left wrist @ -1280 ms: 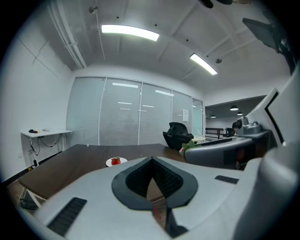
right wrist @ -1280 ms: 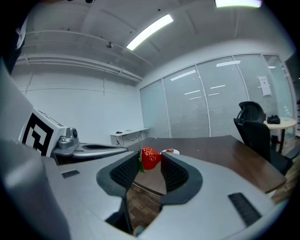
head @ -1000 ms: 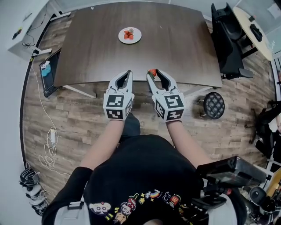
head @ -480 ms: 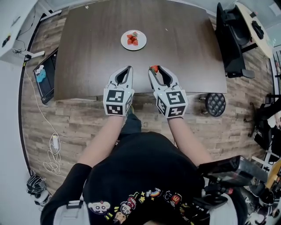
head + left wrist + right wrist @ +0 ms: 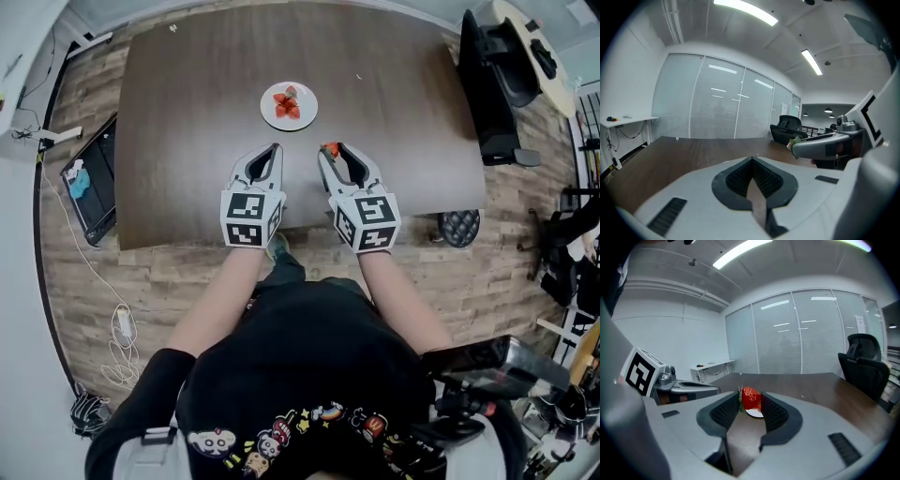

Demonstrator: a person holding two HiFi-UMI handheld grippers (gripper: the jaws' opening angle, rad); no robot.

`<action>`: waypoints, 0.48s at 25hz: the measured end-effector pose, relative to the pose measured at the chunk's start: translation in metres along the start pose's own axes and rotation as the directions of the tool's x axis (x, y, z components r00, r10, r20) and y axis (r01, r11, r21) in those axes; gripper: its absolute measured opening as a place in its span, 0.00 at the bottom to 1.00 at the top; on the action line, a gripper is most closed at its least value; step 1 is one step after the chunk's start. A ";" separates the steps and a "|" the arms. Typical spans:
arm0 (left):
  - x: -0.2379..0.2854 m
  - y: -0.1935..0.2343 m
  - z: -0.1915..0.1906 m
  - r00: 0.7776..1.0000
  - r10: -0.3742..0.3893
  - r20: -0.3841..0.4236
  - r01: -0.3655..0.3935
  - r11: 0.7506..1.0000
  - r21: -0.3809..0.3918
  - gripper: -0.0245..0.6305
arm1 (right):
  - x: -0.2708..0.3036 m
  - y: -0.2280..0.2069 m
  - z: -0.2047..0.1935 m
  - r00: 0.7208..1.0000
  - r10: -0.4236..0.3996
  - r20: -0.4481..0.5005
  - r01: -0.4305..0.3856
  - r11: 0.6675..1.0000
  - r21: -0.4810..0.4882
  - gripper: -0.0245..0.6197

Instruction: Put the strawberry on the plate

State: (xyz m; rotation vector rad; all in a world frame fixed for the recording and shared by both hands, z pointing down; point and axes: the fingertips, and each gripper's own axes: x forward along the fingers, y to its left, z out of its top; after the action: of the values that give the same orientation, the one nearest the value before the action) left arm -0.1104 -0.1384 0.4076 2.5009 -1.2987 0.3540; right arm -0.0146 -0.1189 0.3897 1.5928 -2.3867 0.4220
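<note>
A red strawberry (image 5: 751, 399) with a green stem sits pinched between the tips of my right gripper (image 5: 751, 401); in the head view the strawberry (image 5: 329, 149) shows at the tip of that gripper (image 5: 332, 153), over the near half of the table. The white plate (image 5: 289, 105) lies farther out, just left of the gripper's line, with other strawberries on it; a sliver of the plate (image 5: 755, 413) shows behind the held berry. My left gripper (image 5: 275, 150) hangs beside the right one, shut and empty, its jaws together (image 5: 752, 161).
The dark wooden table (image 5: 187, 112) fills the middle of the head view. A black office chair (image 5: 492, 89) stands at its right end, a round stool (image 5: 457, 227) near the front right corner. Cables (image 5: 117, 328) lie on the floor at left.
Both grippers have moved forward over the table, toward the plate. The right one still holds the strawberry; the left stays shut.
</note>
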 end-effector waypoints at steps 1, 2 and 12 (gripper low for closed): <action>0.004 0.003 0.001 1.000 -0.002 -0.001 0.002 1.000 -0.002 0.02 | 0.004 -0.002 0.000 1.000 -0.003 -0.005 0.003 1.000 0.000 0.26; 0.008 0.005 0.002 1.000 -0.002 -0.002 0.002 1.000 -0.005 0.02 | 0.007 -0.005 0.000 1.000 -0.005 -0.010 0.005 1.000 0.000 0.26; 0.035 0.016 0.001 0.999 0.022 -0.024 -0.023 0.999 -0.043 0.02 | 0.037 -0.018 -0.003 0.998 0.030 -0.057 -0.030 1.000 -0.009 0.26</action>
State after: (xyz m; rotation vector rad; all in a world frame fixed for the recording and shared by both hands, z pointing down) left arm -0.1036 -0.1735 0.4211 2.4412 -1.3122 0.3556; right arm -0.0118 -0.1564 0.4076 1.5221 -2.3695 0.4544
